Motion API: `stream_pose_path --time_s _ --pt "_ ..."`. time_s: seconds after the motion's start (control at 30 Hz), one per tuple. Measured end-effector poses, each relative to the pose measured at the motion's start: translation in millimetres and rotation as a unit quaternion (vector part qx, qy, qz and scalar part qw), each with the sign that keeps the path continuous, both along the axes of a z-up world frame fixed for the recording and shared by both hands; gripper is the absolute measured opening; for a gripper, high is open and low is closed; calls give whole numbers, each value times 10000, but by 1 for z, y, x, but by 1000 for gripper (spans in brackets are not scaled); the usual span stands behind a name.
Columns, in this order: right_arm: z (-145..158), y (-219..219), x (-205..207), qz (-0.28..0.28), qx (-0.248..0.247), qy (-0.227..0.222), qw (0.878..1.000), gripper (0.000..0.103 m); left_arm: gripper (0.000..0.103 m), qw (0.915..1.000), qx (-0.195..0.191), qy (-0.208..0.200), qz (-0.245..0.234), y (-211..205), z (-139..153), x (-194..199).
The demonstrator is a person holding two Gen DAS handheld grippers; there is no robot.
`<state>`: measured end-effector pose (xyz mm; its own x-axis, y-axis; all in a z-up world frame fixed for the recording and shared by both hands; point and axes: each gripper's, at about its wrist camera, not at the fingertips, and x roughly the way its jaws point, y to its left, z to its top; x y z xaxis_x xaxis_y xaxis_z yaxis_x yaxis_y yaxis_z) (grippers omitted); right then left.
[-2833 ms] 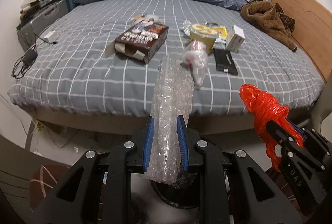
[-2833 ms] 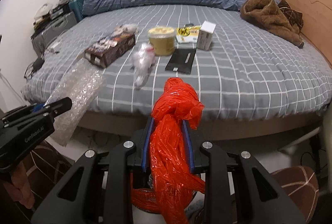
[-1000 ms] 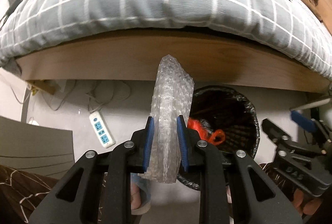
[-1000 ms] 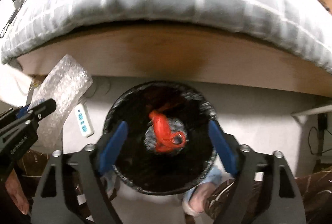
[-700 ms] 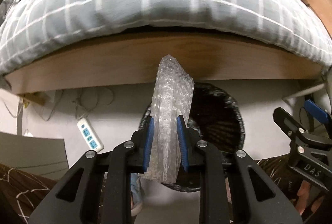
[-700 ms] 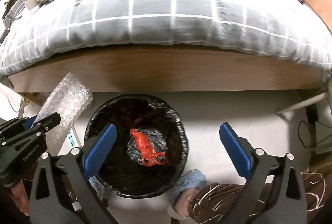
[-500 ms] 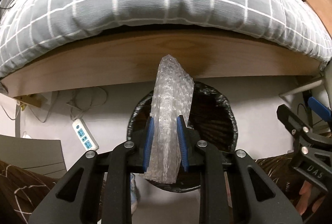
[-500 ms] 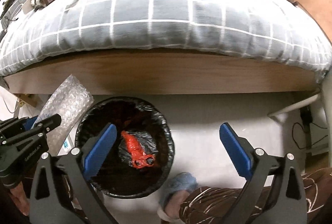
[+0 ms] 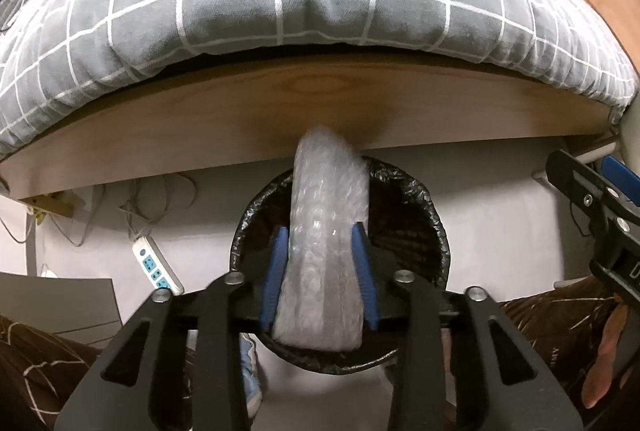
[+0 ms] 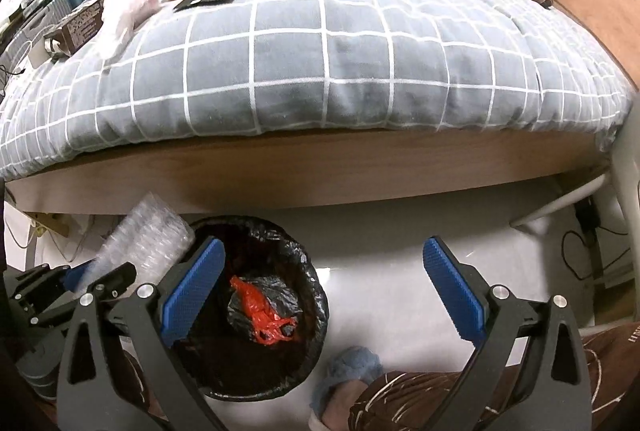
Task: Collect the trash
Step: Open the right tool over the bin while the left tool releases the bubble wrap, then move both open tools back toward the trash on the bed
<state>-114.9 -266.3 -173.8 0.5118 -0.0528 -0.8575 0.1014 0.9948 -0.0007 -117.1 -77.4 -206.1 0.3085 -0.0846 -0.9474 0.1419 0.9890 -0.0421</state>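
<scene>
My left claw (image 9: 319, 273) and the bubble wrap (image 9: 326, 231) between its opening jaws cover the middle of the trash bin (image 9: 420, 207), so I cannot see its floor from that wrist. The wrap is blurred, and I cannot tell whether the pads still press it. From the right wrist, my right claw (image 10: 322, 289) hides the bin's near left rim. The brown box (image 10: 76, 25) on the bed is cut short by the edge; its print is unreadable.

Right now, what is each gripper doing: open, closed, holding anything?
Left gripper: jaws opening, bubble wrap between them, above the trash bin.
Right gripper: wide open, empty.
</scene>
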Motion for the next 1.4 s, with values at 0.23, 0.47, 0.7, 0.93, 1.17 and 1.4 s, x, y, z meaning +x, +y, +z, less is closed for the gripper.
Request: stream_pose_path --time_s 0.23,0.47,0.7,0.93,1.17,1.4 --pt "23 5 3 55 -38 -322 9995 96 72 9992 83 -389 55 8 25 3" --pt "52 15 9 215 -132 -727 9970 96 96 9947 131 -996 204 23 69 6" --pt "90 35 16 509 -176 -1208 9912 96 97 9913 103 -1248 401 40 99 17" --pt "114 50 32 731 -47 -1437 9869 95 97 9857 110 -1575 586 60 132 38" --pt "122 73 60 960 72 -1502 9840 95 97 9801 63 -1851 711 87 158 76" --pt "116 92 91 1120 236 -1375 9839 95 97 9794 127 -1887 709 107 159 119"
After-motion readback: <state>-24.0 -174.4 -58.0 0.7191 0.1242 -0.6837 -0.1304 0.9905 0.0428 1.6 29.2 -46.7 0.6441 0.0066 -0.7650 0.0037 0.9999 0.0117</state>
